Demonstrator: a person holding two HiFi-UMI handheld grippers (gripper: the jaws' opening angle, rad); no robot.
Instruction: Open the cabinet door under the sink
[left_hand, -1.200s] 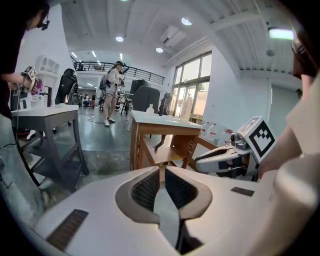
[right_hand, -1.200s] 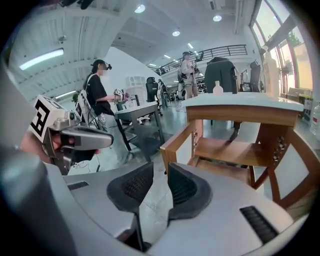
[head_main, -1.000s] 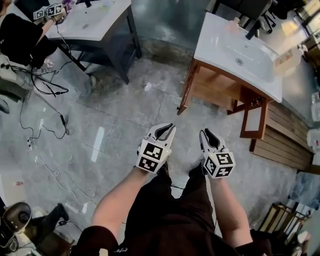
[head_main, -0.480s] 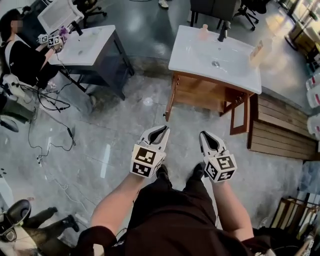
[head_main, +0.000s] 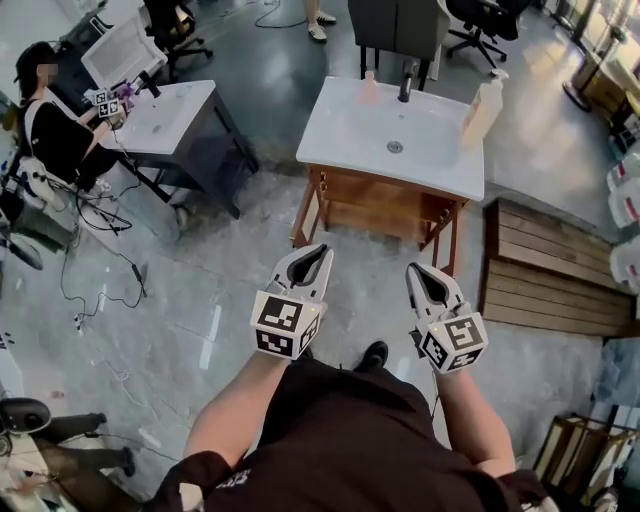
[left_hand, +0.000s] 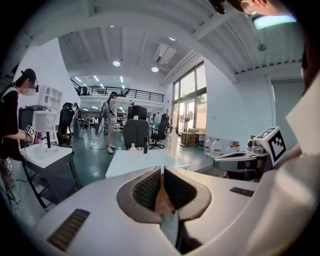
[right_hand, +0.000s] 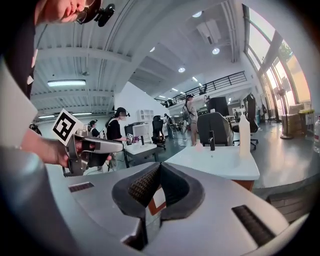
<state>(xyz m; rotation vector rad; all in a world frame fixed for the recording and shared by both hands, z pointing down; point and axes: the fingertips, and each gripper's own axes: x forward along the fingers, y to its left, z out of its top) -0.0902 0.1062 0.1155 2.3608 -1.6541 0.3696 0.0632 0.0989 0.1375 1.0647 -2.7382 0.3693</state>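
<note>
The left tool and right tool are both closed and empty, well short of the sink cabinet. Arriving closed, they would likely bump it, not grip.

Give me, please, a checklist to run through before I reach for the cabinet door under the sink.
1. Left gripper empty: ok, nothing between its fingers.
2. Right gripper empty: ok.
3. Fingers apart for a handle: not ok, both grippers shut.
4. Cabinet under the sink ahead, unobstructed: ok.
5. Door handle found: cannot tell.
</note>
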